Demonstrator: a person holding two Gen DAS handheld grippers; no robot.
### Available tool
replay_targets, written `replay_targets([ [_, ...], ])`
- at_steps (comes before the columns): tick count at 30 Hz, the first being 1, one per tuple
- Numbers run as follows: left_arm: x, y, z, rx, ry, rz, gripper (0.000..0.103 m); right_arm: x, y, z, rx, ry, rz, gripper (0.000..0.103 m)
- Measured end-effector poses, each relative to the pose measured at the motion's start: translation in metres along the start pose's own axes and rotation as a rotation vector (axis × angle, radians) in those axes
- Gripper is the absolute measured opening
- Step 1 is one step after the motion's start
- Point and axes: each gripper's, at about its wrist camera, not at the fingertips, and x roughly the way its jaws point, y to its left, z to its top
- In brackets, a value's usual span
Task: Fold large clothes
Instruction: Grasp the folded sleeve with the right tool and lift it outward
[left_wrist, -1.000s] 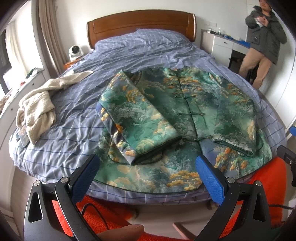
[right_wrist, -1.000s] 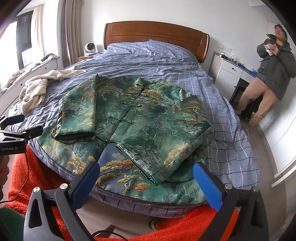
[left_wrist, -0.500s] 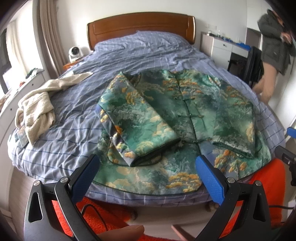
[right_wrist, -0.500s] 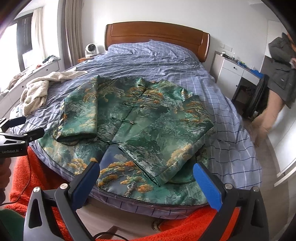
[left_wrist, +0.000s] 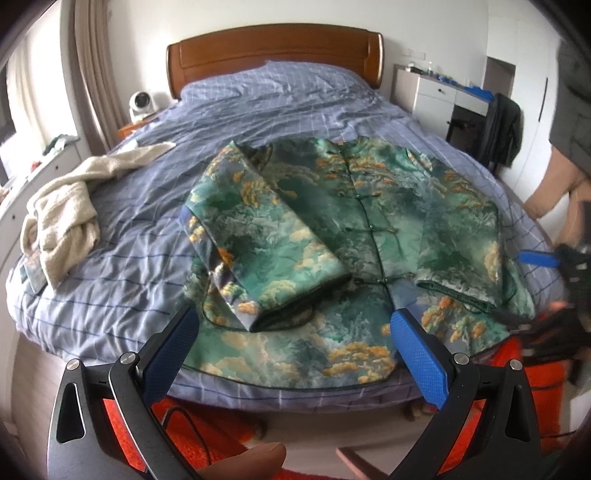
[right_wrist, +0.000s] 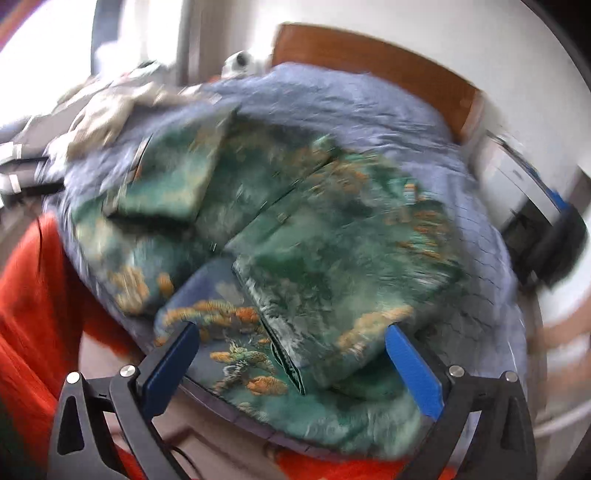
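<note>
A green brocade jacket (left_wrist: 369, 236) with orange cloud patterns lies flat, front up, on the bed, both sleeves folded in over the body. It also shows, blurred, in the right wrist view (right_wrist: 314, 258). My left gripper (left_wrist: 293, 328) is open and empty, above the jacket's near hem at the bed's foot edge. My right gripper (right_wrist: 291, 341) is open and empty, close over the hem and the right sleeve cuff (right_wrist: 332, 350). The right gripper also appears at the right edge of the left wrist view (left_wrist: 554, 273).
The bed has a blue checked cover (left_wrist: 122, 258) and a wooden headboard (left_wrist: 273, 44). A cream sweater (left_wrist: 62, 214) lies at the bed's left side. An orange rug (left_wrist: 517, 369) covers the floor below. A person (left_wrist: 569, 147) stands at the right by a white dresser (left_wrist: 439, 96).
My right gripper has swung down and toward the jacket's hem, tilting; its view is now motion-blurred. My left gripper has moved slightly closer. The person at the right has walked nearer.
</note>
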Motion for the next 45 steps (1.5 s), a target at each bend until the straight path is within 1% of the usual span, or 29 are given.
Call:
replay_targets([
  [3,0.0,0.002,-0.004,-0.004,0.009,0.026,0.103,0.042,-0.002,-0.005,-0.082,0.063,-0.014,0.101],
  [5,0.0,0.004,-0.007,0.004,0.01,0.055,0.103,0.062,-0.007,-0.009,-0.11,0.064,-0.033,0.095],
  [6,0.0,0.006,-0.009,0.004,0.012,0.063,0.103,0.071,-0.011,-0.01,-0.109,0.079,-0.036,0.084],
  [7,0.0,0.008,-0.011,0.003,0.017,0.07,0.103,0.081,-0.018,-0.011,-0.085,0.102,-0.013,0.068],
  [8,0.002,0.01,-0.013,-0.002,0.023,0.074,0.103,0.084,-0.024,-0.011,-0.056,0.112,0.017,0.056],
  [9,0.003,0.011,-0.015,-0.006,0.029,0.076,0.103,0.083,-0.032,-0.011,-0.013,0.116,0.046,0.027],
  [10,0.004,0.013,-0.016,-0.011,0.035,0.079,0.103,0.076,-0.038,-0.009,0.025,0.104,0.042,0.016],
  [11,0.006,0.015,-0.018,-0.016,0.043,0.083,0.103,0.068,-0.041,-0.007,0.053,0.084,0.031,0.016],
  [13,0.008,0.016,-0.018,-0.015,0.046,0.086,0.103,0.034,-0.057,-0.001,0.152,-0.001,0.03,0.015],
  [14,0.009,0.016,-0.018,-0.012,0.044,0.086,0.103,0.019,-0.064,0.001,0.187,-0.035,0.014,0.015],
  [16,0.009,0.015,-0.015,-0.005,0.034,0.084,0.103,-0.026,-0.091,0.003,0.288,-0.14,-0.044,0.015],
  [17,0.009,0.014,-0.014,0.0,0.027,0.081,0.103,-0.043,-0.103,0.0,0.33,-0.177,-0.072,0.015],
  [19,0.01,0.013,-0.01,0.009,0.011,0.078,0.103,-0.083,-0.142,-0.011,0.449,-0.259,-0.162,0.015],
  [20,0.011,0.012,-0.008,0.013,0.005,0.076,0.103,-0.094,-0.158,-0.016,0.494,-0.281,-0.196,0.015],
  [22,0.013,0.011,-0.004,0.019,-0.003,0.078,0.103,-0.114,-0.196,-0.034,0.586,-0.317,-0.295,0.015],
  [25,0.016,0.012,0.0,0.029,-0.011,0.087,0.103,-0.111,-0.248,-0.063,0.688,-0.293,-0.384,0.015],
  [27,0.016,0.013,0.002,0.037,-0.023,0.101,0.103,-0.095,-0.278,-0.087,0.751,-0.241,-0.425,0.015],
  [30,0.015,0.019,0.003,0.042,-0.032,0.12,0.103,-0.063,-0.325,-0.136,0.913,-0.143,-0.441,0.015],
  [32,0.018,0.024,0.002,0.045,-0.027,0.13,0.103,-0.042,-0.342,-0.169,1.004,-0.079,-0.434,0.015],
  [34,0.023,0.027,0.002,0.048,-0.017,0.139,0.103,-0.02,-0.356,-0.199,1.108,-0.015,-0.429,0.025],
  [35,0.026,0.029,0.002,0.055,-0.01,0.139,0.103,-0.015,-0.358,-0.209,1.137,0.006,-0.435,0.028],
  [36,0.03,0.03,0.002,0.068,0.0,0.136,0.103,-0.009,-0.36,-0.219,1.164,0.037,-0.448,0.037],
  [37,0.034,0.03,0.002,0.085,0.004,0.13,0.103,-0.007,-0.36,-0.227,1.18,0.066,-0.487,0.041],
  [39,0.042,0.028,0.003,0.135,-0.001,0.115,0.103,-0.014,-0.355,-0.231,1.18,0.075,-0.552,0.041],
  [40,0.045,0.027,0.004,0.164,-0.007,0.103,0.103,-0.024,-0.348,-0.23,1.16,0.067,-0.597,0.041],
  [42,0.055,0.024,0.008,0.237,-0.006,0.062,0.103,-0.041,-0.331,-0.22,1.11,0.043,-0.642,0.042],
  [43,0.063,0.02,0.01,0.283,0.001,0.036,0.103,-0.055,-0.315,-0.211,1.062,0.0,-0.639,0.046],
  [44,0.074,0.016,0.011,0.33,0.014,0.004,0.103,-0.066,-0.306,-0.21,1.034,-0.028,-0.629,0.05],
  [45,0.086,0.011,0.012,0.371,0.03,-0.016,0.103,-0.074,-0.29,-0.202,1.004,-0.058,-0.614,0.057],
])
